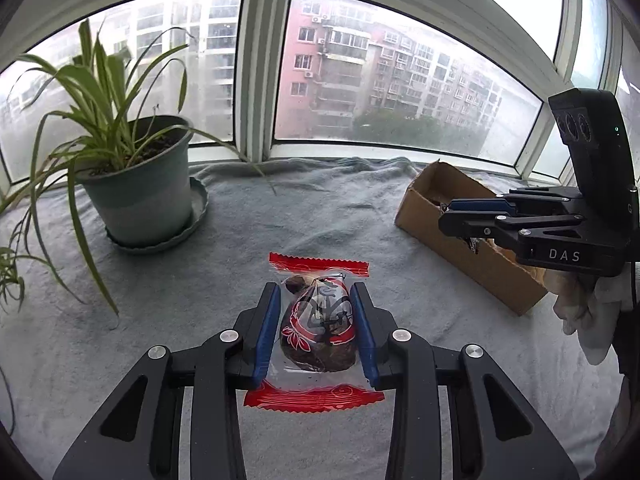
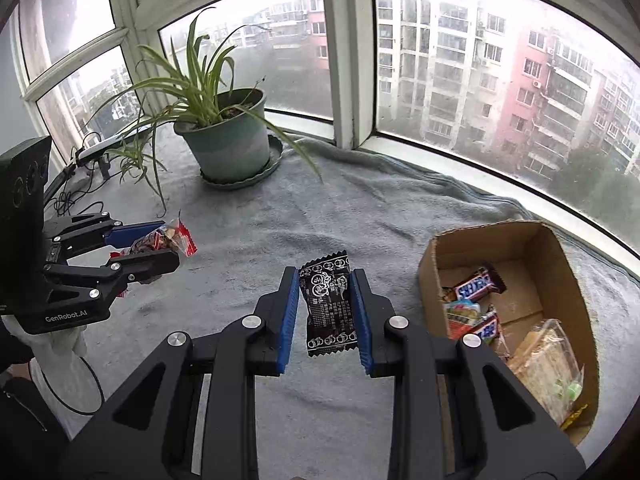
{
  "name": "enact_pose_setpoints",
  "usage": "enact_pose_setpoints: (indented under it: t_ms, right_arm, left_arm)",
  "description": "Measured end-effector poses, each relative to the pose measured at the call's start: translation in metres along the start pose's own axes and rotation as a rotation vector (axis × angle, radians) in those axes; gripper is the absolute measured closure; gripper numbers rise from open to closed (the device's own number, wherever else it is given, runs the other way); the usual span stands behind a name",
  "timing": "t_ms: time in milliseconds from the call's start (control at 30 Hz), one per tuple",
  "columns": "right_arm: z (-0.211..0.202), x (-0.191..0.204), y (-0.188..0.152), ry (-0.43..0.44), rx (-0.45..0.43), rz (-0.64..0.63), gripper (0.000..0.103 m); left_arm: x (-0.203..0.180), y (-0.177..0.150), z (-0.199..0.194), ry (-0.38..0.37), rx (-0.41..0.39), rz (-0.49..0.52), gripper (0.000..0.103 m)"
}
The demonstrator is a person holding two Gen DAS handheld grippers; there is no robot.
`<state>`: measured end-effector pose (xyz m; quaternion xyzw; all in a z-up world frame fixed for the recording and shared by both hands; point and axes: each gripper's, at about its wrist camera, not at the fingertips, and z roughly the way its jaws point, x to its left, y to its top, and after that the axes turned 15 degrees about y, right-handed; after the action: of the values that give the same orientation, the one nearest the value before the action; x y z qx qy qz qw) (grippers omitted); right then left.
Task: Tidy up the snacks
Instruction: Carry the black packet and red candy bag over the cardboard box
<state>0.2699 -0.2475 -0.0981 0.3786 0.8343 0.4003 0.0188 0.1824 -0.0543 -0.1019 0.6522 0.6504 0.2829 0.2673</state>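
The left gripper [image 1: 316,320] has its blue fingers [image 1: 265,332] drawn in narrow on a clear packet with red crimped ends [image 1: 318,328], a dark round sweet inside it; each pad presses a side of the packet, and the red ends stick out beyond the fingers front and back. In the right wrist view the same gripper [image 2: 162,246] holds that packet [image 2: 166,240] clear of the grey blanket [image 2: 360,208] that covers the window ledge. The right gripper [image 2: 326,312] is likewise closed narrow, its blue fingers [image 2: 289,320] clamped on the two long edges of a black sachet with white print [image 2: 329,308], which stands upright between them and is lifted off the blanket. Just to the right of that gripper lies an open cardboard box [image 2: 560,264], holding two Snickers bars [image 2: 478,282], a colourful packet and a clear bag of pale biscuits [image 2: 544,356]. From the left wrist view the right gripper [image 1: 452,216] hangs over the box [image 1: 436,204]; its load cannot be made out there. A potted spider plant [image 1: 136,184] on its saucer stands near the window, well apart from the box.
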Motion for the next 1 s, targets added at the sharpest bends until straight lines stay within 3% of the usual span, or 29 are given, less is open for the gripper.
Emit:
enact_pose_setpoints:
  t_ms: [500, 767, 1000]
  right_arm:
    - [-0.076, -0.081, -0.018, -0.214, -0.083, 0.13, 0.076]
    - [-0.085, -0.125, -0.028, -0.293, -0.083, 0.201, 0.076]
    - [-0.085, -0.145, -0.038, -0.308, -0.081, 0.24, 0.076]
  left_arm:
    - [-0.083, 0.061, 0.029, -0.121, -0.059, 0.09, 0.069]
    - [-0.13, 0.083, 0.044, -0.16, -0.067, 0.149, 0.069]
    - [-0.165, 0.093, 0.054, -0.182, -0.061, 0.189, 0.069]
